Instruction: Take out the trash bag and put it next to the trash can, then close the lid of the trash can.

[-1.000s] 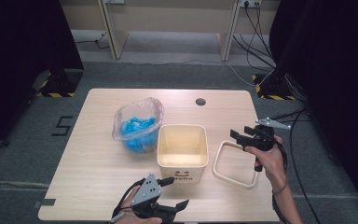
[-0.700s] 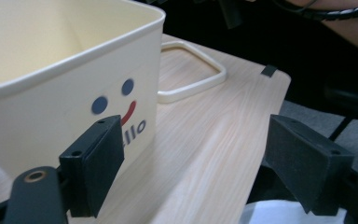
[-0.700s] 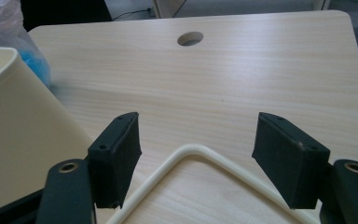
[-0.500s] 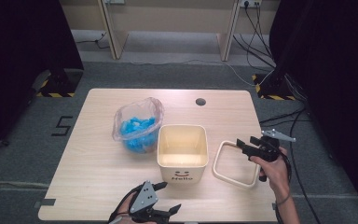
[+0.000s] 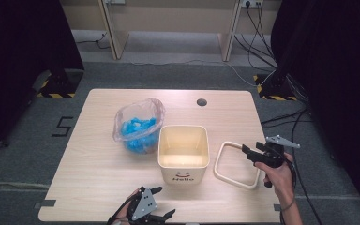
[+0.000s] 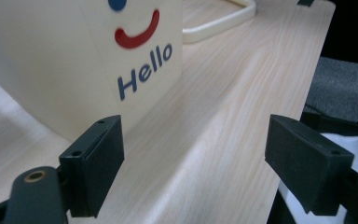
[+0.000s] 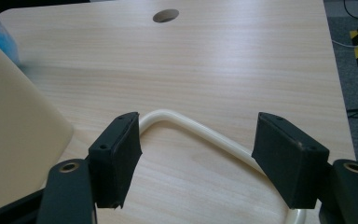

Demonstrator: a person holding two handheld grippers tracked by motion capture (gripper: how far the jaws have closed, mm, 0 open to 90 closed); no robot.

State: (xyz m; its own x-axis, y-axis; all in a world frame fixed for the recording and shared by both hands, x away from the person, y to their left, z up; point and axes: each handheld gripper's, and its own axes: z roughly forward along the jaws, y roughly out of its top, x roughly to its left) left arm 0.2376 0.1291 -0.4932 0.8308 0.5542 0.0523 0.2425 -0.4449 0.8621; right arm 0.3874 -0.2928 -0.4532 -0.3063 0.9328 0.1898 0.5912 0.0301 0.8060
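Two tongs (image 5: 251,152), one bin (image 5: 183,152), one frame (image 5: 234,165)

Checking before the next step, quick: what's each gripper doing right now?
Left gripper: open, holding nothing, near the bin.
Right gripper: open, holding nothing, over the frame.

"Hello" on cream bin (image 5: 183,159)

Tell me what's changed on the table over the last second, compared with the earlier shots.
Both hands dropped lower. The right gripper slid toward the near right edge, over the cream square frame, jaws open and holding nothing. The left gripper sank toward the near edge, also open and empty. The Hello bin, frame and bag of blue pieces kept their places.
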